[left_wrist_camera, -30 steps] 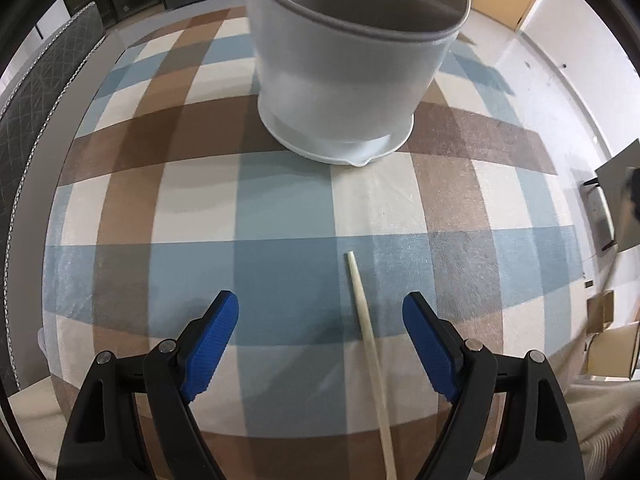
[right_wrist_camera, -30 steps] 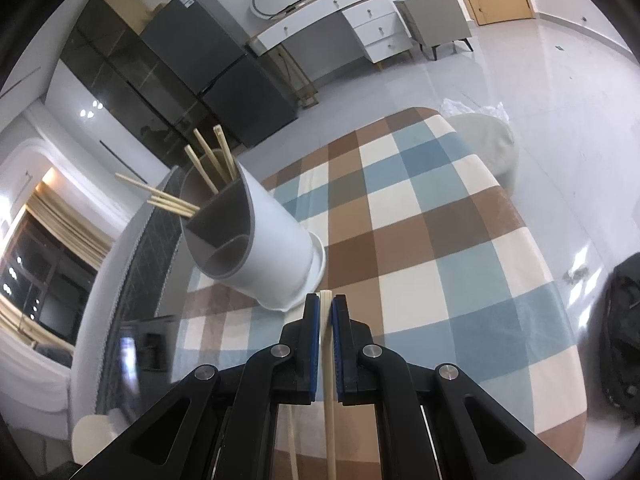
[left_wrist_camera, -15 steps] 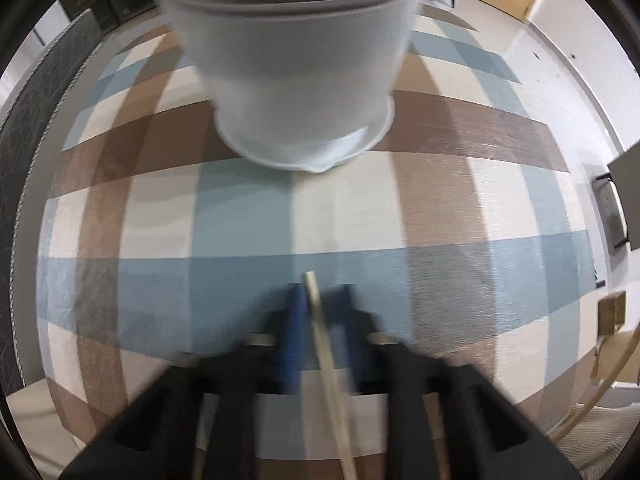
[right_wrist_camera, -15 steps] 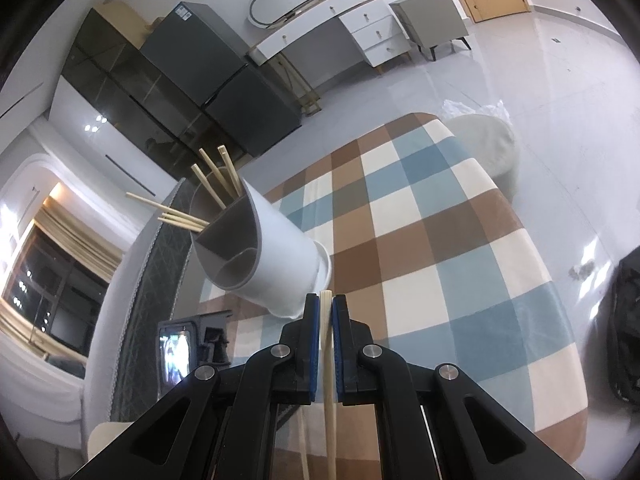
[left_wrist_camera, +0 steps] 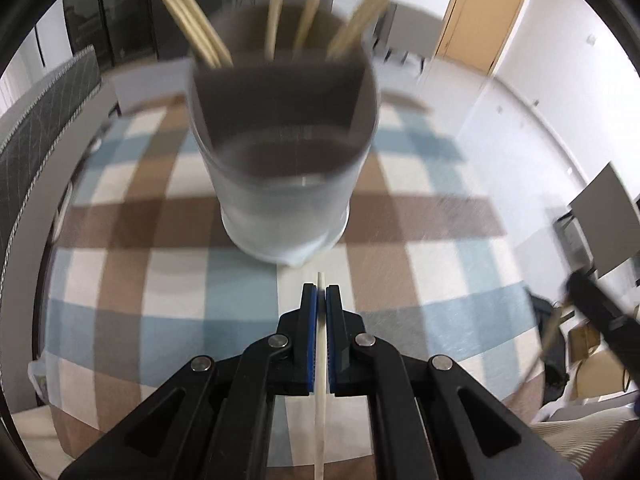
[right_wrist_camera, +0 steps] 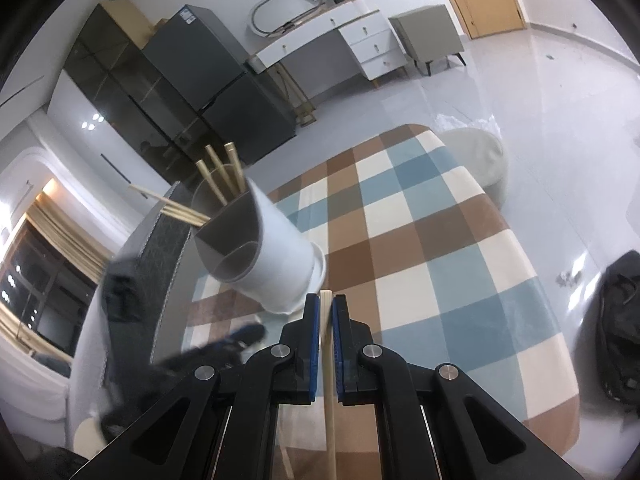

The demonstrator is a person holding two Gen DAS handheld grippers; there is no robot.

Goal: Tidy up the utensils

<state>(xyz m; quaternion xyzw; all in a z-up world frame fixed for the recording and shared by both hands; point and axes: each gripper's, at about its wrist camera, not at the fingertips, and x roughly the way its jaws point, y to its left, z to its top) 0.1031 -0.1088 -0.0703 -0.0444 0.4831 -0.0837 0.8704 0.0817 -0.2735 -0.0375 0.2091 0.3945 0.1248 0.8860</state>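
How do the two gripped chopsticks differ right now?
The left gripper holds a pale, whitish chopstick; the right gripper holds a tan chopstick. The whitish one's tip looks rounded, the tan one's squared. Both are clamped between shut blue pads, tips toward the white holder.

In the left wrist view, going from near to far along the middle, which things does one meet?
left gripper shut on a pale chopstick → checked tablecloth → white utensil holder → chopsticks standing in its rear compartment
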